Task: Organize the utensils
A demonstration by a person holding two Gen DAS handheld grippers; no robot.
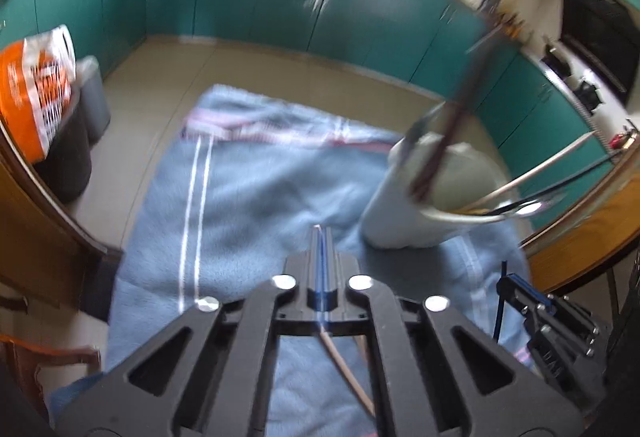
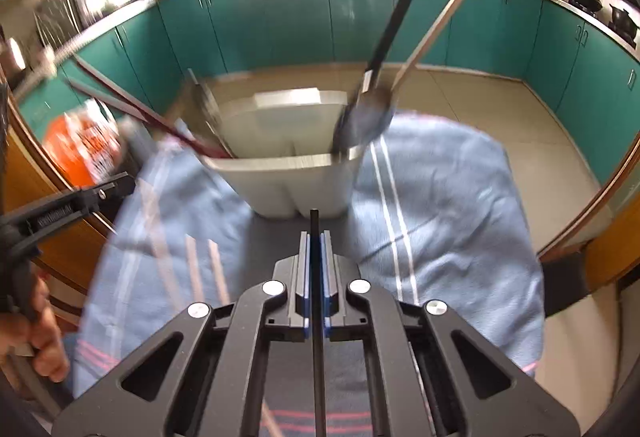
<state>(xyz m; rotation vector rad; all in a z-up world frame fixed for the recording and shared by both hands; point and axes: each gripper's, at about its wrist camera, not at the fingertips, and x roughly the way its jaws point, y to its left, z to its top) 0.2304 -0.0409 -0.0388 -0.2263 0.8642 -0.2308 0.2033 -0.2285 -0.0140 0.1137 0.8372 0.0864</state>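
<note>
Pinching a black chopstick (image 2: 315,277) lengthwise, my right tool (image 2: 315,237) faces the holder (image 2: 288,181) just ahead; my left tool (image 1: 322,237) pinches a pale one (image 1: 344,369).

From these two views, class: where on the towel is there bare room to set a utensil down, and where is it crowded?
Free: the blue towel right of the white holder, out to the towel's edge. Crowded: the wooden chopsticks lie left of the holder, near the left gripper.

A fuzzy blue cloth towel (image 2: 440,197) lies under a matt, perhaps plastic holder (image 2: 288,185) with a shiny metal rim.
</note>
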